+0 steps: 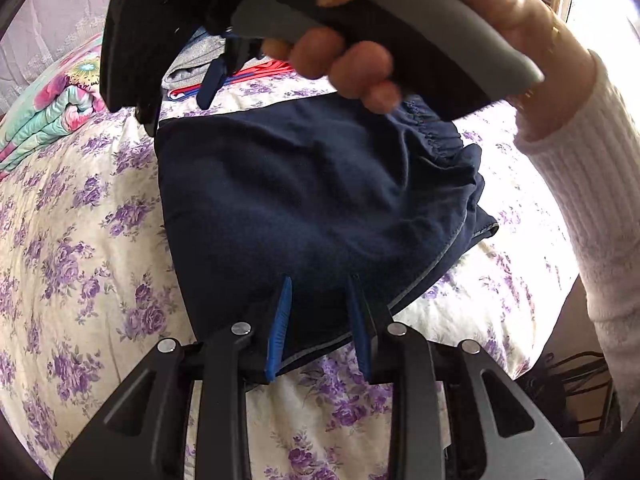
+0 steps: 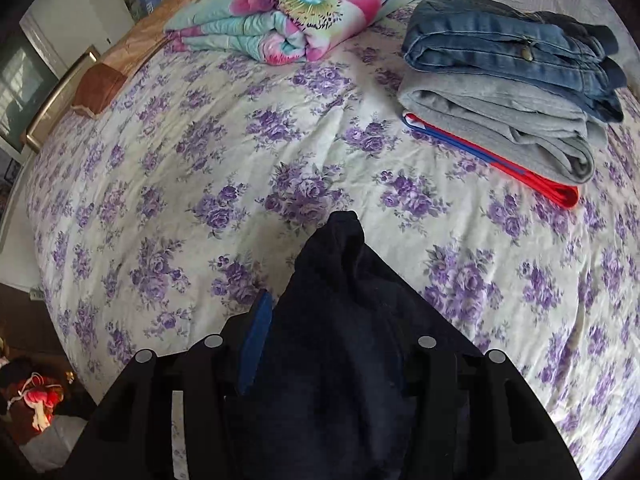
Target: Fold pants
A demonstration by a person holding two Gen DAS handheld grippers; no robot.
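Dark navy pants (image 1: pixel 304 200) lie folded on the floral bedspread (image 1: pixel 80 240), elastic waistband at the far right. My left gripper (image 1: pixel 320 280) is open, its blue-padded fingers (image 1: pixel 280 320) over the pants' near edge. My right gripper (image 1: pixel 208 92), held by a hand, hovers over the pants' far edge. In the right wrist view my right gripper (image 2: pixel 320 300) is shut on a bunch of the navy pants (image 2: pixel 340 320), which covers one finger; the blue pad (image 2: pixel 256 340) of the other shows.
A stack of folded clothes, with jeans (image 2: pixel 512 48) on grey pants (image 2: pixel 500 128) on a red garment (image 2: pixel 520 172), sits at the bed's far right. A folded floral quilt (image 2: pixel 288 12) lies at the head of the bed. The bed edge drops off at right in the left wrist view.
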